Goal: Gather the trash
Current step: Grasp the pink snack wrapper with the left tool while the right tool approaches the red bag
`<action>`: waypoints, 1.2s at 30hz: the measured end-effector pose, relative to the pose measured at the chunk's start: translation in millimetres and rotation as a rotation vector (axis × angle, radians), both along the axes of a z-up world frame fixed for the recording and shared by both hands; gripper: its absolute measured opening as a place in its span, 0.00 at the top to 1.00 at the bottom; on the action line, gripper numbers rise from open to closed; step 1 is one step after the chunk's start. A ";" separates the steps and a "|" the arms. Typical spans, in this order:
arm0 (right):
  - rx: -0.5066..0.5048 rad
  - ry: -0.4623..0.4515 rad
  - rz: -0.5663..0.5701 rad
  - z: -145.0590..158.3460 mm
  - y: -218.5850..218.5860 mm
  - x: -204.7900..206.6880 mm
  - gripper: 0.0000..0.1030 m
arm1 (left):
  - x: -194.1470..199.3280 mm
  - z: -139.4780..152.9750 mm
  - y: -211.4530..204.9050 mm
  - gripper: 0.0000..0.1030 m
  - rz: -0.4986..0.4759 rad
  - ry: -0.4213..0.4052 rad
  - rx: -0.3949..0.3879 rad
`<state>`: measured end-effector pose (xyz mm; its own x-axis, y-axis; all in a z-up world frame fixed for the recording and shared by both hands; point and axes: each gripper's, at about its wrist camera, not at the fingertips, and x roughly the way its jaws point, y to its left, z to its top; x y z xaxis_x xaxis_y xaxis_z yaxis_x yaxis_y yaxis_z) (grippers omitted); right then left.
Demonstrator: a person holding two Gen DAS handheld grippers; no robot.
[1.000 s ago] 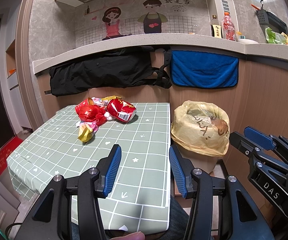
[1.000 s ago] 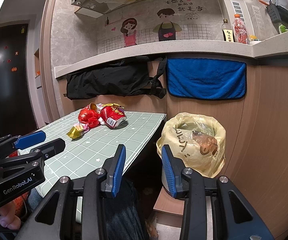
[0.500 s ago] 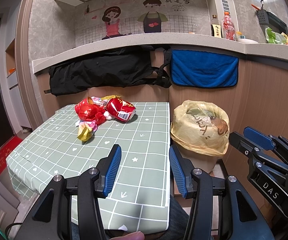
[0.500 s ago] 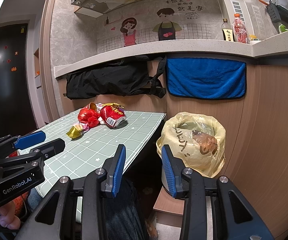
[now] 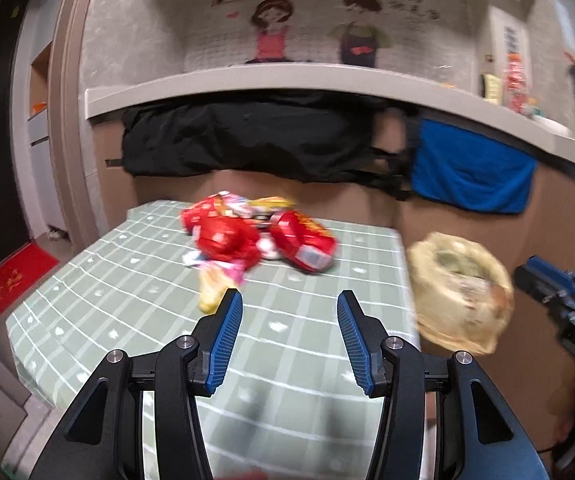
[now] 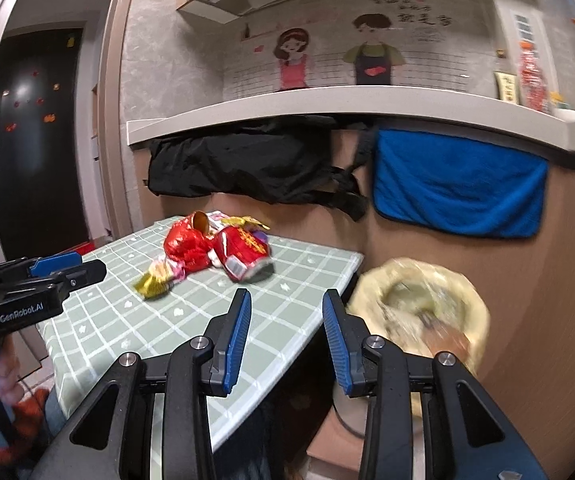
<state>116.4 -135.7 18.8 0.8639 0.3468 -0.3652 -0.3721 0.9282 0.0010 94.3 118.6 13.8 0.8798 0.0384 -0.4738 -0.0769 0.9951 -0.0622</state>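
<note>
Left wrist view. The left gripper is held above the near half of the bench, which carries a green checked cloth. Its 2 blue-padded fingers are spread wide with nothing between them. The trash, a heap of wrappers, lies toward the far edge of the bench, ahead of the fingers and slightly to their left: red foil packets, a red pack with a barcode label, and a yellow wrapper lying nearest, just beyond the left fingertip. No contact has been made. The spread fingers point at the heap, which suggests an approach for a first pick. The lined bin, fitted with a yellowish bag, stands off the bench's right edge and below its top; judged a sensible position, since items can be carried sideways and dropped in. The right gripper shows at the right edge, beyond the bin. The picture is blurred, so wrapper details are uncertain.

Right wrist view. The right gripper is held over the bench's near right corner, partly above the gap between bench and bin. Its fingers are likewise spread and hold nothing. The wrappers lie well ahead and to the left; the yellow wrapper is at the heap's near left end. The bin's open mouth is just right of the right fingertip, with some contents already inside. The left gripper enters from the left, over the bench edge.

Assessment: collection has not begun; all visible wrappers remain on the bench.
</note>
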 end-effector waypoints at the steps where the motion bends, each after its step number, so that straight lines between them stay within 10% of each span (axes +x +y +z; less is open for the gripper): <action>1: 0.001 0.004 0.011 1.0 5.8 12.0 0.65 | 11.5 -2.4 13.2 0.51 0.018 0.016 -0.016; 18: -0.029 0.179 0.106 -39.5 72.3 163.3 0.65 | 190.7 -94.8 109.2 0.53 0.024 0.351 -0.293; 36: 0.022 0.333 0.236 -64.0 123.7 277.2 0.65 | 190.7 -114.4 125.8 0.51 0.039 0.316 -0.351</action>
<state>393.6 -12.0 -45.2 0.5952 0.5321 -0.6021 -0.5511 0.8157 0.1761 285.0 244.4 -100.6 0.6916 -0.1414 -0.7083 -0.1832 0.9143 -0.3613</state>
